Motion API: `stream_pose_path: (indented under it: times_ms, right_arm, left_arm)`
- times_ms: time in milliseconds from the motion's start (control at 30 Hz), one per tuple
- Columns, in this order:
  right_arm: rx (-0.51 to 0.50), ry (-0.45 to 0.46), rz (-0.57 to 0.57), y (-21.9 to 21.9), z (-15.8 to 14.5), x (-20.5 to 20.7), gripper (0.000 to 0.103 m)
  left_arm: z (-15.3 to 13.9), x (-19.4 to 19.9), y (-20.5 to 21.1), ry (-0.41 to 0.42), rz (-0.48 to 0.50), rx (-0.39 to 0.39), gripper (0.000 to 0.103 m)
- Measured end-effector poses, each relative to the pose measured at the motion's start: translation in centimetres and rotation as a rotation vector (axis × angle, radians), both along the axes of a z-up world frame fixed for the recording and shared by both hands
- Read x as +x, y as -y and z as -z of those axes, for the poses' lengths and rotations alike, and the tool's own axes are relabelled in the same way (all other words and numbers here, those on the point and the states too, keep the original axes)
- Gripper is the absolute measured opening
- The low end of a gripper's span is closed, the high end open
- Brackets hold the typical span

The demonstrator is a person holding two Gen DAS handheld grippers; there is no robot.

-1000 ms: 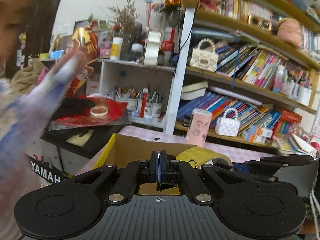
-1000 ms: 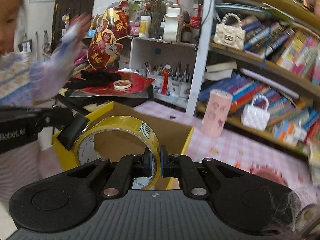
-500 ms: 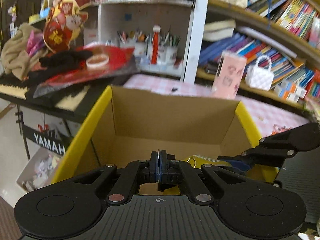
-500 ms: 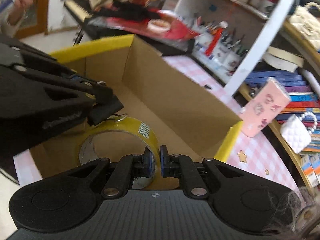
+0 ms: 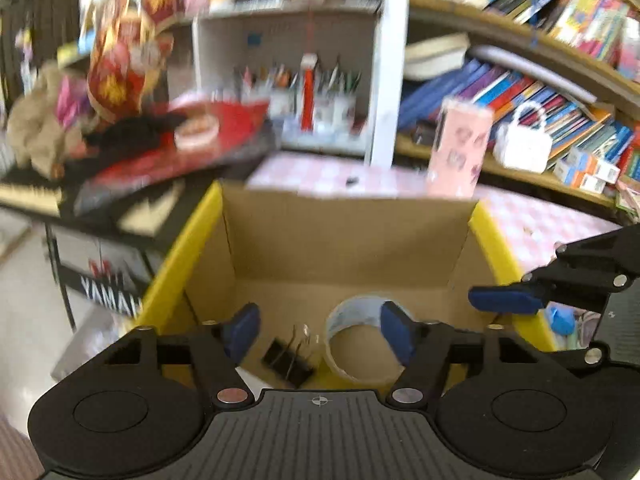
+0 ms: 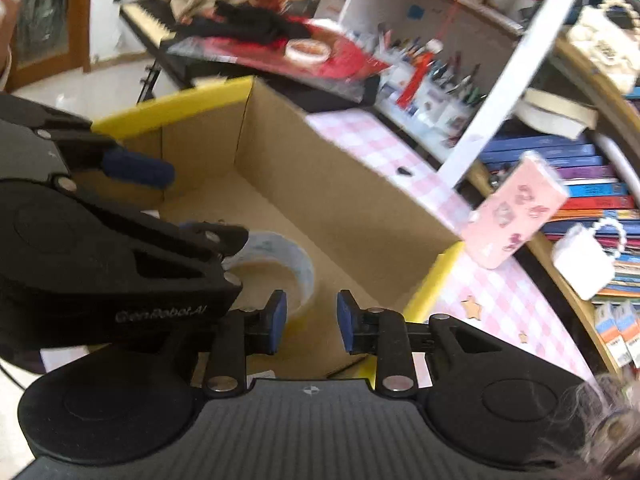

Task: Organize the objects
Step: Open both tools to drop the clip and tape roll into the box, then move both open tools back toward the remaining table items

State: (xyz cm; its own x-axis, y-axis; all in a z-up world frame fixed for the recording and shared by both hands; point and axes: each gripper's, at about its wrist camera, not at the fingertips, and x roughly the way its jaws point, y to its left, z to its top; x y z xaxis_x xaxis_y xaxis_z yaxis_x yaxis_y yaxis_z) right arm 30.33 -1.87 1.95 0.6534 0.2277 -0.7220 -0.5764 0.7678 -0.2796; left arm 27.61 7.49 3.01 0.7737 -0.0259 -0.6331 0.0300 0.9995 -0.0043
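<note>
Box (image 5: 352, 248): I hold both grippers over it.
Tape (image 5: 360, 316), clip (image 5: 286, 360): inside the box, unheld.
Left gripper (image 5: 320, 332): jaws spreading, empty.
Right gripper (image 6: 311, 320): jaws opening, empty.

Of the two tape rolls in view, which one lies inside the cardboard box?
The larger tape roll is in the cardboard box, beside a black binder clip. The smaller roll lies outside, on the red sheet over the keyboard.

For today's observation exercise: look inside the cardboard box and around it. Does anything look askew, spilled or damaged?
Nothing looks spilled or damaged. The tape roll and the black binder clip lie loose on the floor of the cardboard box. The pink case leans against the bookshelf behind.
</note>
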Motion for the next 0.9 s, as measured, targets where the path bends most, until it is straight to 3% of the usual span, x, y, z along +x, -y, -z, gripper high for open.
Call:
stream_pose_path:
  times_ms: [300,500,667,767,900]
  right_arm:
    - [0.170,0.099,0.095,3.1,-3.8,-6.5,0.030]
    - [0.117,0.184,0.124,3.9,-3.4,-12.6,0.030]
    - [0.154,0.131,0.226,5.2,-1.8,-16.4,0.030]
    - [0.186,0.052,0.315,6.0,-0.3,-18.2,0.029]
    - [0.225,-0.003,0.435,6.9,1.1,-20.6,0.029]
  left_arm:
    - [-4.1,-5.6,1.6,0.134,0.121,0.003,0.075]
    - [-4.9,-10.5,1.8,0.165,0.185,0.020,0.083]
    - [-3.9,-14.5,1.8,0.151,0.193,0.032,0.085]
    - [-2.6,-16.6,1.5,0.127,0.186,0.049,0.086]
    - [-0.8,-19.0,0.8,0.094,0.142,0.041,0.086]
